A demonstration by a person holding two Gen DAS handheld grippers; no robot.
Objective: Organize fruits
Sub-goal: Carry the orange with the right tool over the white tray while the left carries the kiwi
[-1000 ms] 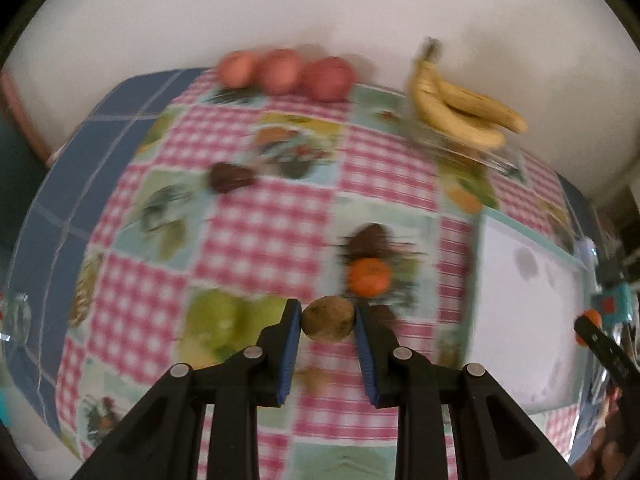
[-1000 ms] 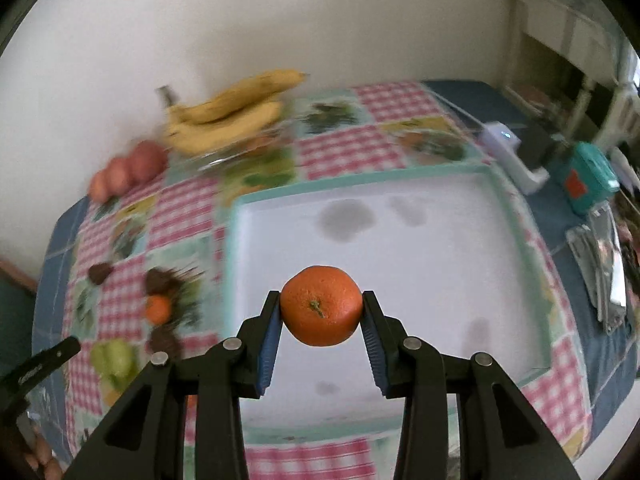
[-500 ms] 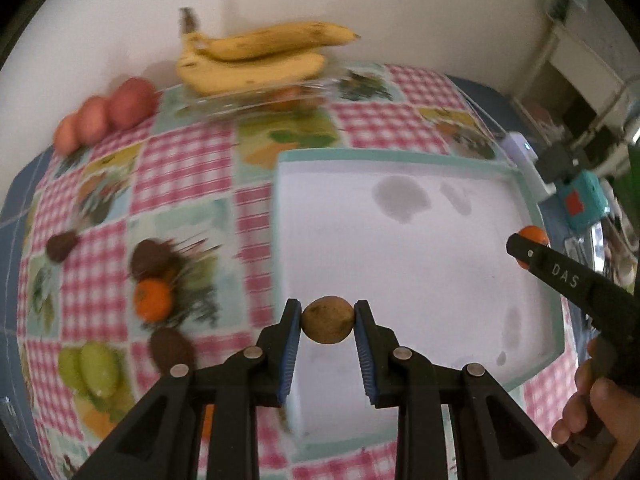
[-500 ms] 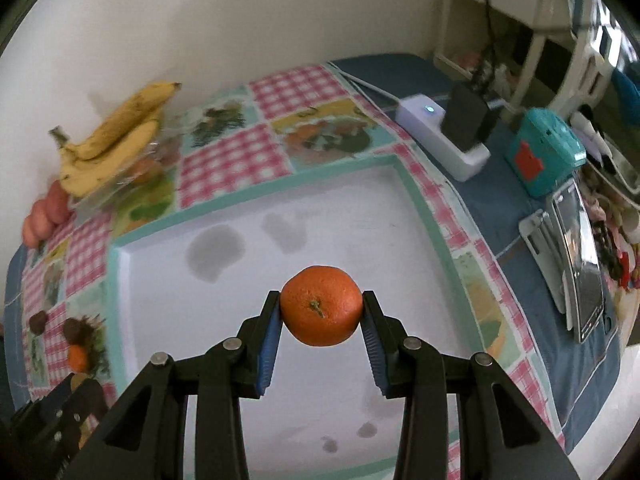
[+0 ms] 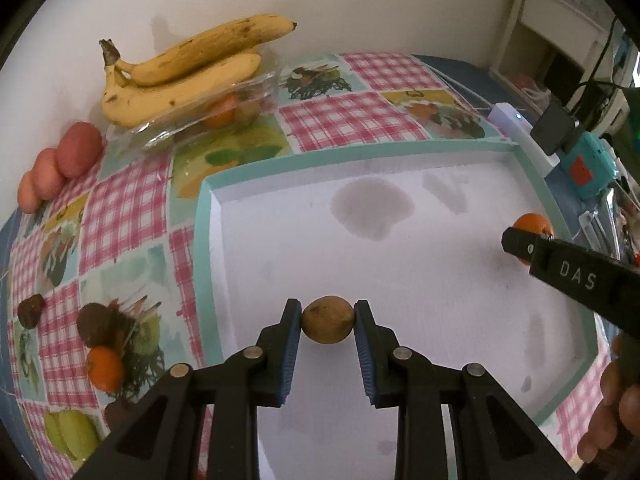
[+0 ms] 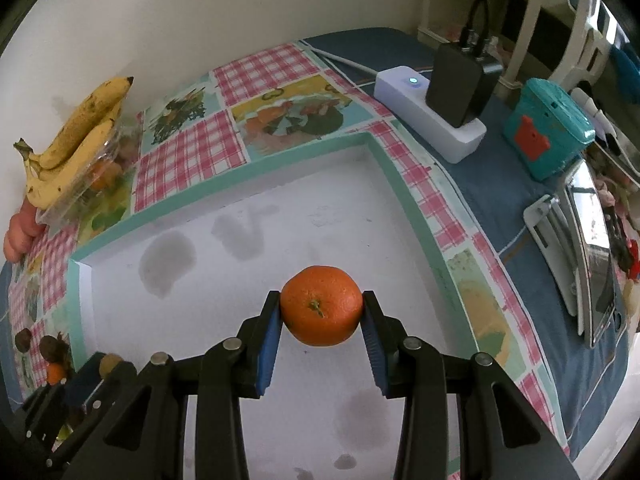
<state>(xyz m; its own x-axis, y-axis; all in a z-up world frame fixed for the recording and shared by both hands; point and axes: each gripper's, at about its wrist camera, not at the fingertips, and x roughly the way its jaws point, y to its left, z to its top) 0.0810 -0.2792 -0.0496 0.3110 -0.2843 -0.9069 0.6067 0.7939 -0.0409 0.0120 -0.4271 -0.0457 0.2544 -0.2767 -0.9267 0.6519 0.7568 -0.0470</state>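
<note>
Two claws, each clamped on a fruit above the white tray

From the left: the left claw [image 5: 328, 320] reaches forward over the tray [image 5: 202, 216] with its blue pads clamped on a small brown fruit [image 5: 328, 319], held clear of the tray floor. At 10 o'clock on the desk [image 5: 340, 120] lie bananas [image 5: 180, 76] on a clear plastic box. At 3 o'clock the right claw [image 6: 322, 312] comes in level over the tray's right side, a bare hand [image 5: 612, 412] behind it, its pads clamped on an orange [image 6: 321, 311], stem facing the camera. Past the tray at 1 o'clock sits a white power strip [image 6: 428, 118].
</note>
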